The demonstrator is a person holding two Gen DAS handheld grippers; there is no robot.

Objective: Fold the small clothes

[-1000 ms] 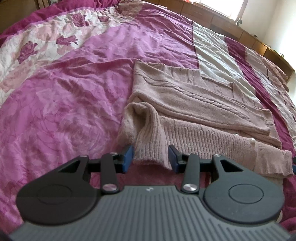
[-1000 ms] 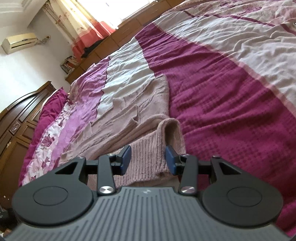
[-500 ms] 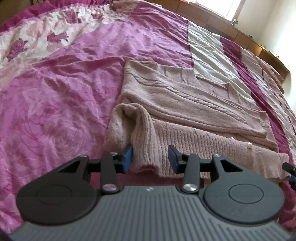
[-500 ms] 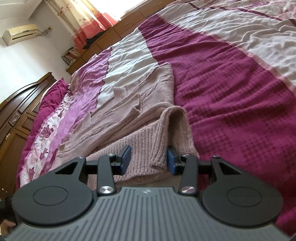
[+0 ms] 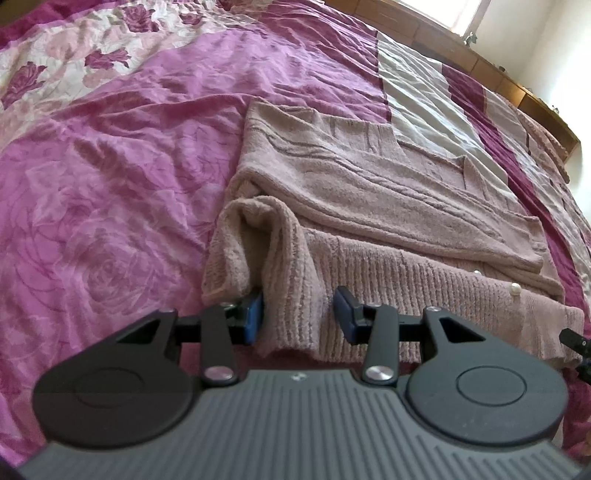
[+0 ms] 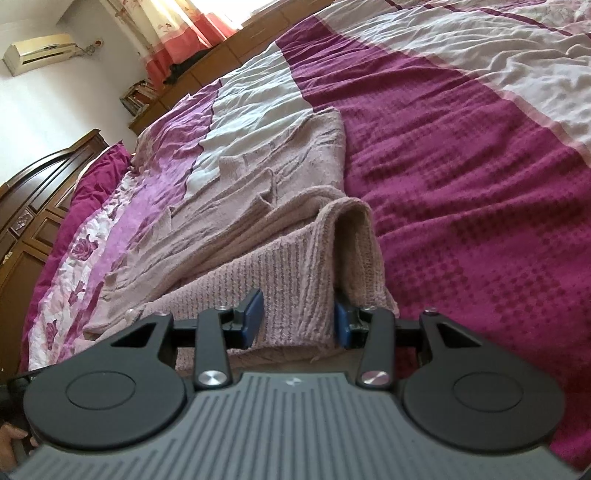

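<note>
Daylight from a blown-out window [image 5: 463, 14] washes the bed [image 5: 110, 166] in soft, even light, casting only faint shadows in the folds of cloth. A second window behind curtains [image 6: 173, 33] glares white. Fisheye distortion bends both views' edges; corners darken.

Cardigan [image 5: 369, 206] on bedspread [image 5: 110, 184]; cabinets [image 6: 229, 48] behind, probably.
</note>
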